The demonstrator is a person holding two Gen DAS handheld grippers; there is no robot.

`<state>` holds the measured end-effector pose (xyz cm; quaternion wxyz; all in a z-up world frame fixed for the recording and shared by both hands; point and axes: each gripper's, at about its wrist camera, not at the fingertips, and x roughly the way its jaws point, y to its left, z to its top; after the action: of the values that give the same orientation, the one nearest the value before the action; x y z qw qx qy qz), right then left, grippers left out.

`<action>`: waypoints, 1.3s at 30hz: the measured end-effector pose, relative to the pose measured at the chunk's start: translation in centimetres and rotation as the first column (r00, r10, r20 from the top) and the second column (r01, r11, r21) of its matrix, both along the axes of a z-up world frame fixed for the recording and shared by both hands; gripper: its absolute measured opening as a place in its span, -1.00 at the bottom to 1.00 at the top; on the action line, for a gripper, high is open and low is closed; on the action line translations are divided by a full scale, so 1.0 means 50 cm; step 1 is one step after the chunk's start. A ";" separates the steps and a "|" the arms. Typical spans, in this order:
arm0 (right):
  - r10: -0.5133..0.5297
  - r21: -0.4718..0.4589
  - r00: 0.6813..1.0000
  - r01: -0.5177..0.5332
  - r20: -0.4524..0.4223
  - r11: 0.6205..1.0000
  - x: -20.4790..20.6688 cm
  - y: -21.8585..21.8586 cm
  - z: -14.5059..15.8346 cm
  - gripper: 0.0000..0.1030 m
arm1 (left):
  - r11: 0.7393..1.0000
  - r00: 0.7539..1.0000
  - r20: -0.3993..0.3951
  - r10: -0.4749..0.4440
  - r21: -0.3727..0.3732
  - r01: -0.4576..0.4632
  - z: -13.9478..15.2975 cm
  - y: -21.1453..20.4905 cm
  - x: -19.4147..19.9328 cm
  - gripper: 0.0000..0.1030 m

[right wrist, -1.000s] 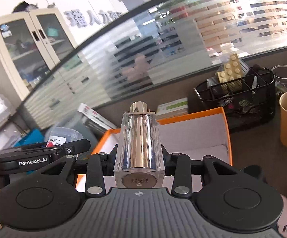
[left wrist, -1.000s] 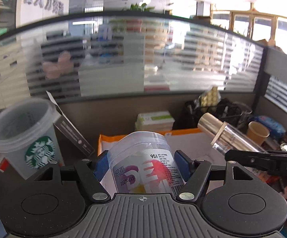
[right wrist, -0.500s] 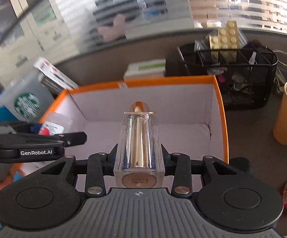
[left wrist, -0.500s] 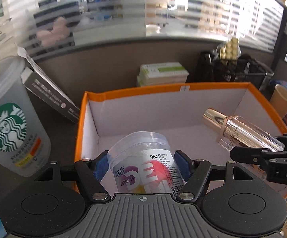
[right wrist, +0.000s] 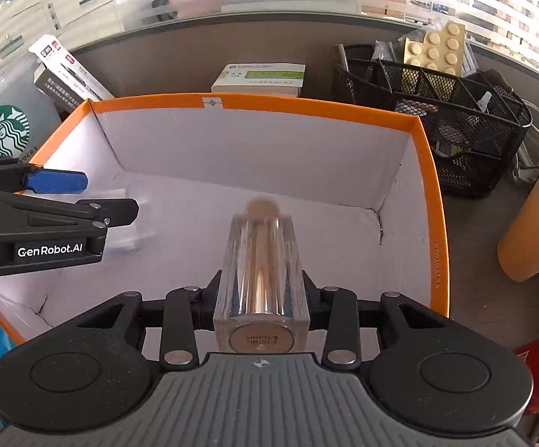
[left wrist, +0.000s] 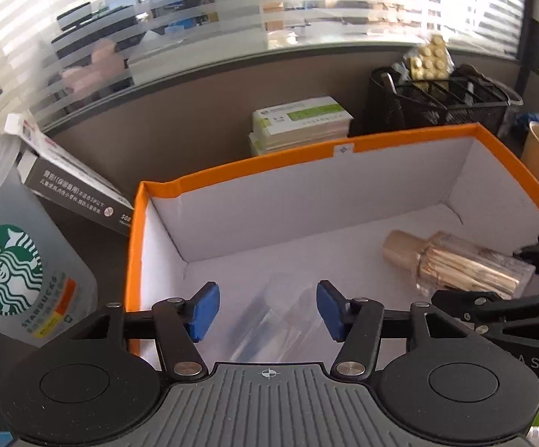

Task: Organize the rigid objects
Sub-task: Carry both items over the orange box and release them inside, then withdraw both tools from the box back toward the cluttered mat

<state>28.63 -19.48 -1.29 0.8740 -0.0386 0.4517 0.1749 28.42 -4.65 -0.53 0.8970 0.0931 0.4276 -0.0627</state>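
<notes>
Left wrist: container [left wrist: 277,320] newly released.

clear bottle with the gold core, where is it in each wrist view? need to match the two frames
Left wrist: the clear bottle is at right of centre, lying tilted inside the orange box, gold cap toward the middle, with the right gripper on it.
Right wrist: the bottle is at bottom centre, clamped between the gripper's fingers, cap pointing away over the box.
Shared landmark: the black mesh organizer behind the box's far right corner.
</notes>
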 end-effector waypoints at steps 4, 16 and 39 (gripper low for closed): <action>0.015 -0.036 1.000 -0.016 -0.026 0.999 0.005 0.007 -0.004 -0.32 | 1.000 1.000 -0.002 -0.012 0.006 0.012 -0.005 -0.007 -0.006 0.10; 0.014 -0.091 1.000 -0.012 0.027 0.996 -0.015 0.018 0.028 0.00 | 0.999 0.999 0.040 -0.023 0.031 0.022 0.023 -0.011 -0.043 0.27; -0.030 -0.007 0.959 0.033 0.280 0.999 -0.227 -0.028 0.208 0.04 | 0.998 0.966 0.252 -0.055 0.024 0.051 0.176 -0.034 -0.267 0.65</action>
<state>17.29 -20.89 9.09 0.9316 -0.0610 0.3250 0.1510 15.08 -6.33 8.27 0.9413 0.1196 0.3075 -0.0706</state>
